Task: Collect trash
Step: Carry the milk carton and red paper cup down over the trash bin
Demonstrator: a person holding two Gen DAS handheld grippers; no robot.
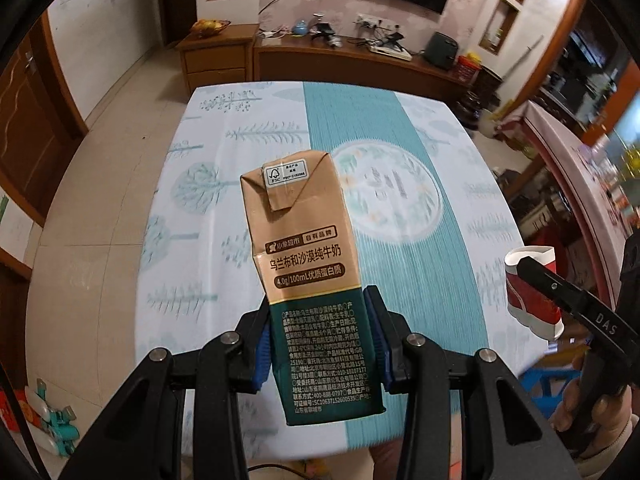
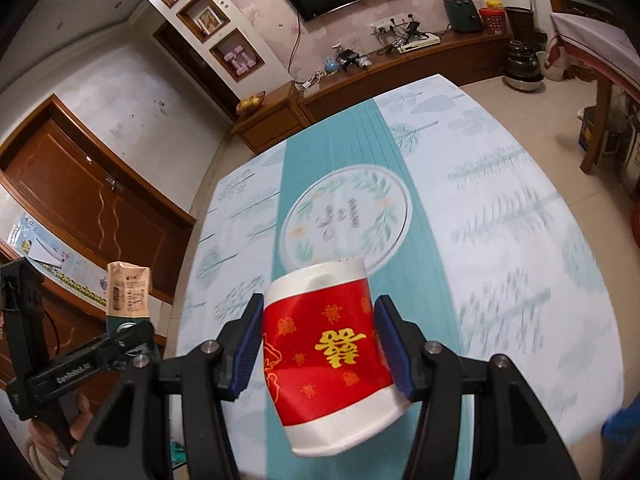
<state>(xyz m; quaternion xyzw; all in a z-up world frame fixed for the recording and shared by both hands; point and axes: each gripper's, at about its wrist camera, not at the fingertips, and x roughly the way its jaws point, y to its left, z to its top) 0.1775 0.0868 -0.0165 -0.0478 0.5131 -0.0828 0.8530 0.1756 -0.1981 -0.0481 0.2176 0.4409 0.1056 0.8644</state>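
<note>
Left gripper (image 1: 322,344) held the tan-and-green milk carton (image 1: 308,280), fingers clamped; right gripper (image 2: 320,352) held the red-and-white paper cup (image 2: 326,356), both above the teal-striped tabletop (image 1: 420,240).

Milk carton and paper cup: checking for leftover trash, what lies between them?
Nothing but bare tablecloth shows between the milk carton and paper cup in the left wrist view.

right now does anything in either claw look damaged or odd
The milk carton in the left claw is creased and dented along its upper left side, its top flap folded down. The red and white paper cup in the right claw sits tilted and looks slightly squashed. No spill shows on the tablecloth.
</note>
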